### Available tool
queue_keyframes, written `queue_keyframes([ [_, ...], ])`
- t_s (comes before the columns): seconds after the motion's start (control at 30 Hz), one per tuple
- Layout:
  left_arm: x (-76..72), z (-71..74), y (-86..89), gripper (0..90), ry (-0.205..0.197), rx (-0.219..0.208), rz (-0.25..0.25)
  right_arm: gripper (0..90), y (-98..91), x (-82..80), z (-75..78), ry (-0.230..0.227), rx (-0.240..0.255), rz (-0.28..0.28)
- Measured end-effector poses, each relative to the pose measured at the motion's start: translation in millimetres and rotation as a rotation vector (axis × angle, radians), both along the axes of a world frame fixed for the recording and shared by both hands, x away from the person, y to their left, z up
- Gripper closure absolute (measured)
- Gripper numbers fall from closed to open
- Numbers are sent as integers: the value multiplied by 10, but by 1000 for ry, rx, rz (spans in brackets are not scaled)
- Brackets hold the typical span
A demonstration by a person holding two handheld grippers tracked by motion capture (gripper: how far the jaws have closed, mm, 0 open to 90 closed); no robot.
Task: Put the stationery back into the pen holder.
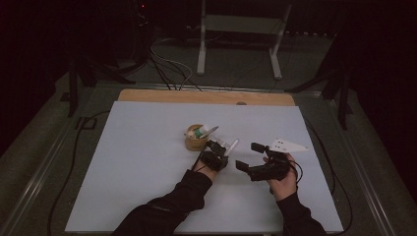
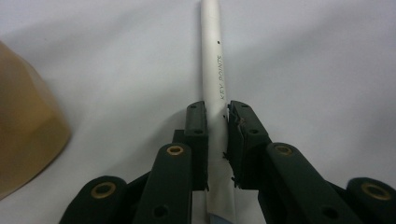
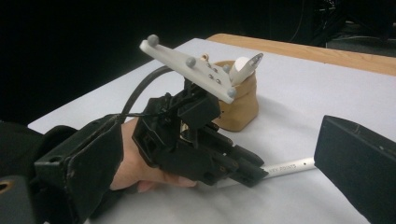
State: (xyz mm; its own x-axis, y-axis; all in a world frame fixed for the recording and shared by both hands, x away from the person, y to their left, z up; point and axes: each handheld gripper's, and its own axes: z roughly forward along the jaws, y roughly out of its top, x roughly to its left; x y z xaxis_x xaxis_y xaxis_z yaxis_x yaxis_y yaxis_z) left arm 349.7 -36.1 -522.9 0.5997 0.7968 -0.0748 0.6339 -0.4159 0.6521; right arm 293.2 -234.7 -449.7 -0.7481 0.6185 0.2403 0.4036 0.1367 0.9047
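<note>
Forearms in dark sleeves enter the high view from the bottom edge; the left gripper [image 1: 217, 156] sits just beside the tan cup [image 1: 195, 139], which holds a few pens, and its jaws are closed on a white pen [image 1: 231, 146] lying on the white table [image 1: 137, 162]. Off to the side, the right gripper [image 1: 255, 160] hovers near the left one with its jaws spread and nothing between them. Left gripper view: both black pads [image 2: 198, 135] press the white pen [image 2: 212, 70] partway along its barrel, the printed end reaching forward over the table and the tan cup [image 2: 28, 135] close at the edge of the frame. Risk judged here: the smooth, round barrel could roll or slide between the pads on lifting, and the long free end could swing down. Right gripper view: the left gripper [image 3: 243, 170] holds the white pen [image 3: 287, 166] low and almost flat on the table, with the tan cup [image 3: 238, 105] just behind. Risk judged here: a lift toward the cup could catch the rim or the pens inside and tip it.
</note>
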Motion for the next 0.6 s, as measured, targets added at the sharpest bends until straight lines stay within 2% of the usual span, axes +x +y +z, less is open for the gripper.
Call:
queue_keyframes([
  [0.13, -7, 31, 68, 797, 3, -23, -14, 13, -3, 1, -4, 2, -1, -2],
  [0.43, -91, 157, 139, 796, -5, -41, -55, 13, 3, 1, -4, 4, -1, -1],
  [0.6, -133, 220, 192, 796, 8, -53, -82, 13, 3, 1, -4, 5, 0, 0],
])
